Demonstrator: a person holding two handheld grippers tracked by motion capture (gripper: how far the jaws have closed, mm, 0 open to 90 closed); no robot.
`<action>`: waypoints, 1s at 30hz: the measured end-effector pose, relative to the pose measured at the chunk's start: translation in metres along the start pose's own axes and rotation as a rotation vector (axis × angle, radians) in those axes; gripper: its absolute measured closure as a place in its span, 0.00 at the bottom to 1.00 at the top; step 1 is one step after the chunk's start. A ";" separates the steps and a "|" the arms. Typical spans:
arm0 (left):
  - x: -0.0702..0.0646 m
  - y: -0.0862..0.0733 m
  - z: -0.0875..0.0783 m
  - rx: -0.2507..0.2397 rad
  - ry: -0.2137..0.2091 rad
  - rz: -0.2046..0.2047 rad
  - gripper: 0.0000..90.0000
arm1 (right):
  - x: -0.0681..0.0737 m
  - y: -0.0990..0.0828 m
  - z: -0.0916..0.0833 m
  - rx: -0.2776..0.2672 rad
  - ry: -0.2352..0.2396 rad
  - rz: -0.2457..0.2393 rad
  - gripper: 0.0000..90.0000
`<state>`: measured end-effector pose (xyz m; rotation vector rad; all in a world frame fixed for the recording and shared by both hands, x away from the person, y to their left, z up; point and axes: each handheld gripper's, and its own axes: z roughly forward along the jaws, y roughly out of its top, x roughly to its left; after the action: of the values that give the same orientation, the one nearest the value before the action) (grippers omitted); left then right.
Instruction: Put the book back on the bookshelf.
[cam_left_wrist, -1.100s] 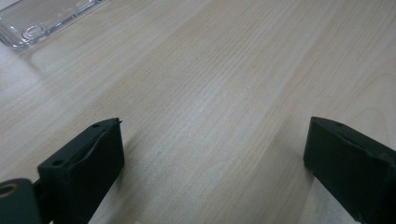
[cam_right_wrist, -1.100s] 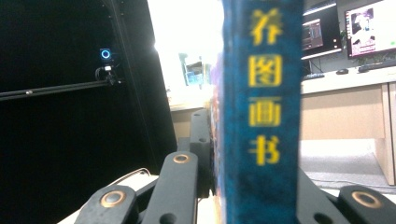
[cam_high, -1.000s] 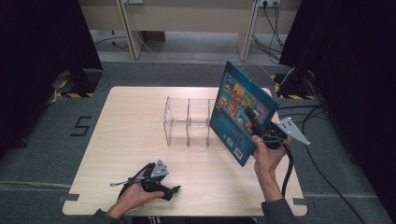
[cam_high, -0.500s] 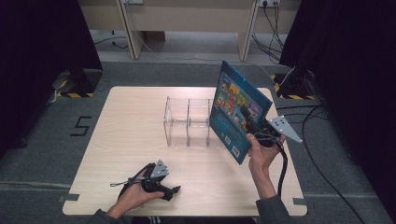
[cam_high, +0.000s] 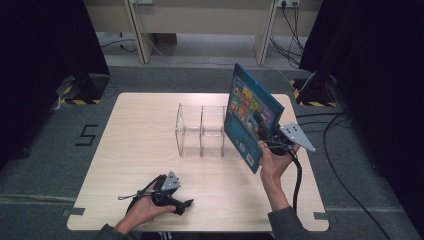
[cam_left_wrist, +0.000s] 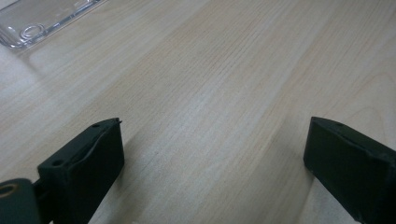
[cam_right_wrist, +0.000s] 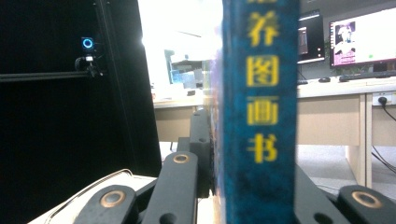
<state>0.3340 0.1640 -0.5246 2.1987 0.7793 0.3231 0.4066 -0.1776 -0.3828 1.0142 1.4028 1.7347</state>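
Observation:
A blue picture book is held upright above the table's right side, just right of a clear acrylic rack. My right gripper is shut on the book near its lower right edge. Seen from the right gripper view, the book's blue spine with yellow characters stands between the jaws. My left gripper rests low on the table near the front edge, held by a hand. Its fingers stand wide apart over bare wood, nothing between them.
The light wooden table has bare room left and front of the rack. A corner of the clear rack lies at the upper left of the left gripper view. Cables trail on the floor at the right.
The right hand has carried the book slightly left and toward the rack, holding it more upright. The left gripper has stayed put.

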 end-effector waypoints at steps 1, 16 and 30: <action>0.000 0.000 0.000 0.000 0.000 0.000 0.05 | 0.000 0.000 0.001 0.000 -0.002 0.000 0.92; -0.001 0.000 0.000 -0.001 -0.003 0.003 0.05 | 0.001 -0.012 0.013 0.012 -0.025 -0.002 0.91; -0.001 0.000 0.000 0.000 -0.005 0.006 0.05 | 0.000 -0.022 0.016 0.011 -0.039 0.006 0.91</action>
<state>0.3329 0.1634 -0.5246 2.2014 0.7702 0.3209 0.4216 -0.1661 -0.4030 1.0543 1.3874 1.7042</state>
